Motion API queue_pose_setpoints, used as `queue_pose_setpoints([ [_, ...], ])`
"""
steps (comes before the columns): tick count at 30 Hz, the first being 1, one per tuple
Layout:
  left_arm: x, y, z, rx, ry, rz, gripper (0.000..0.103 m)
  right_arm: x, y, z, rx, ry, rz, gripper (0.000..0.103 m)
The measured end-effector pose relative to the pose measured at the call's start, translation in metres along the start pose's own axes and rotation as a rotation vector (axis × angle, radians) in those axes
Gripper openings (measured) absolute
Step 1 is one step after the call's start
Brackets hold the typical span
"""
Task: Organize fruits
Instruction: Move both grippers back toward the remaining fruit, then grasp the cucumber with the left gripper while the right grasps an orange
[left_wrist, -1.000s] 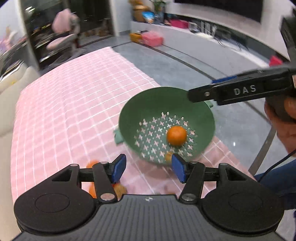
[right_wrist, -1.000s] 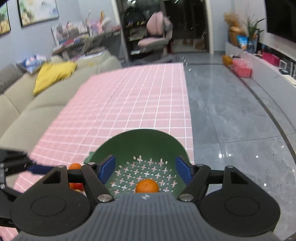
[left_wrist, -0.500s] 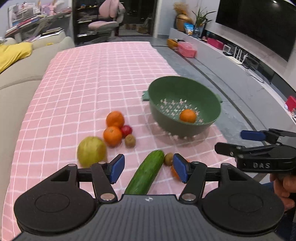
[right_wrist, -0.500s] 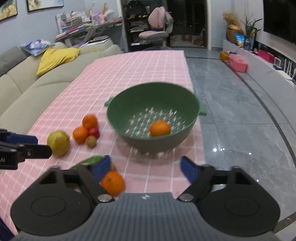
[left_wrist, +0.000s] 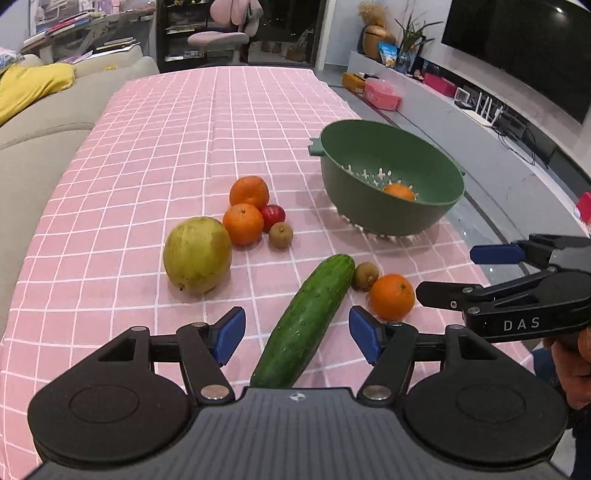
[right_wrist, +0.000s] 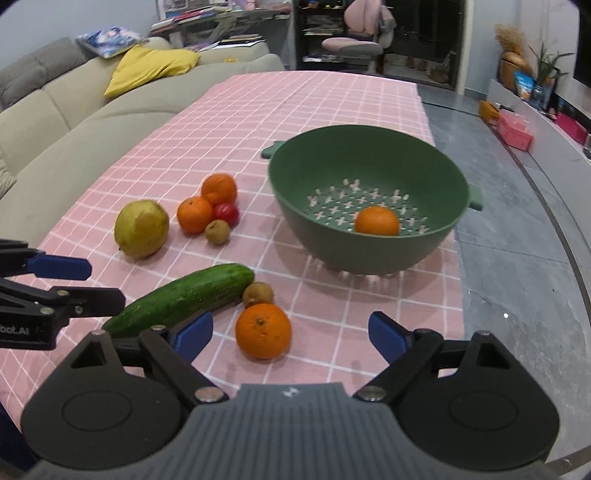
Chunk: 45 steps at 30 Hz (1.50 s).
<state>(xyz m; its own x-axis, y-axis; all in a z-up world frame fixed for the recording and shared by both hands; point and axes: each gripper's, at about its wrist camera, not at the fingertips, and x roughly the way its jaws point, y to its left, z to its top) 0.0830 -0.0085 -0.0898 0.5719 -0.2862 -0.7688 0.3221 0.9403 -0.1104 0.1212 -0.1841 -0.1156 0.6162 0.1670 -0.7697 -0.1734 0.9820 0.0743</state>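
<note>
Left gripper (left_wrist: 296, 334) tilted down, fingers opening astride cucumber (left_wrist: 306, 321); right gripper's (right_wrist: 290, 335) fingers spread, empty.

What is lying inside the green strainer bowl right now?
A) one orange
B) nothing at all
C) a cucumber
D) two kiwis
A: a single orange sits on the holed bottom of the green strainer bowl, while the cucumber and the other fruits lie outside it on the pink checked cloth.
</note>
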Motion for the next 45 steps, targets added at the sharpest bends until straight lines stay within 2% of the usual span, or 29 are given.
queue_pose_setpoints([
  [7, 0.012, 0.0, -0.007, 0.064, 0.027, -0.027, 0.075, 0.011, 0.007, 0.0, -0.015, 0.024, 0.028, 0.081],
  [18, 0.049, 0.001, -0.001, 0.18, 0.107, -0.055, 0.075, 0.035, 0.004, 0.004, -0.013, 0.077, 0.041, 0.079],
  [27, 0.067, 0.002, 0.003, 0.194, 0.144, -0.07, 0.071, 0.05, 0.01, 0.006, -0.031, 0.113, 0.042, 0.078],
  [31, 0.071, 0.003, 0.002, 0.2, 0.151, -0.089, 0.068, 0.057, 0.009, 0.005, -0.029, 0.146, 0.038, 0.066],
  [33, 0.072, 0.002, 0.003, 0.199, 0.147, -0.094, 0.063, 0.06, 0.008, 0.004, -0.025, 0.157, 0.041, 0.062],
  [35, 0.073, 0.003, 0.004, 0.194, 0.147, -0.101, 0.06, 0.062, 0.008, 0.004, -0.022, 0.167, 0.048, 0.053],
  [38, 0.071, -0.001, 0.004, 0.225, 0.142, -0.119, 0.048, 0.063, 0.008, 0.004, -0.017, 0.172, 0.071, 0.044],
  [41, 0.069, -0.008, 0.0, 0.277, 0.122, -0.094, 0.047, 0.063, 0.009, 0.004, -0.023, 0.174, 0.079, 0.042],
  [45, 0.068, -0.009, -0.001, 0.281, 0.11, -0.085, 0.047, 0.063, 0.009, 0.004, -0.019, 0.176, 0.084, 0.042],
])
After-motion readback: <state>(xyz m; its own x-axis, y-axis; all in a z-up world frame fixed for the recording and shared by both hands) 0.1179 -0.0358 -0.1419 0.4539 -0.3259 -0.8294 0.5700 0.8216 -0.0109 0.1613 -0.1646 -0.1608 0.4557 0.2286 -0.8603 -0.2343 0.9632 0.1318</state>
